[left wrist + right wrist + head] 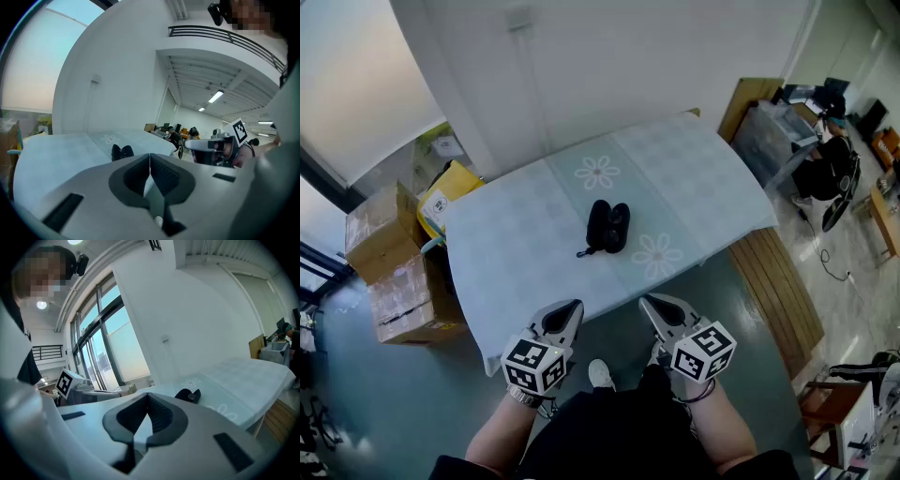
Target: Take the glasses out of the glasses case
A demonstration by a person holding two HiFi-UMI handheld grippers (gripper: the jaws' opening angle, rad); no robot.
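A black glasses case (607, 227) lies open in the middle of a table (506, 262) covered with a pale cloth printed with flowers. I cannot tell what is inside the case. Both grippers hang off the near table edge, well short of the case. My left gripper (571, 308) is shut with nothing in it, and so is my right gripper (650, 304). In the left gripper view the jaws (149, 158) meet, with the case (122, 152) small beyond them. The right gripper view shows its jaws (148, 398) closed and the case (188, 394) to their right.
Cardboard boxes (392, 272) and a yellow box (445, 195) stand on the floor left of the table. A wooden slatted platform (778, 291) and a clear bin (773, 139) lie to the right. A white wall runs behind the table.
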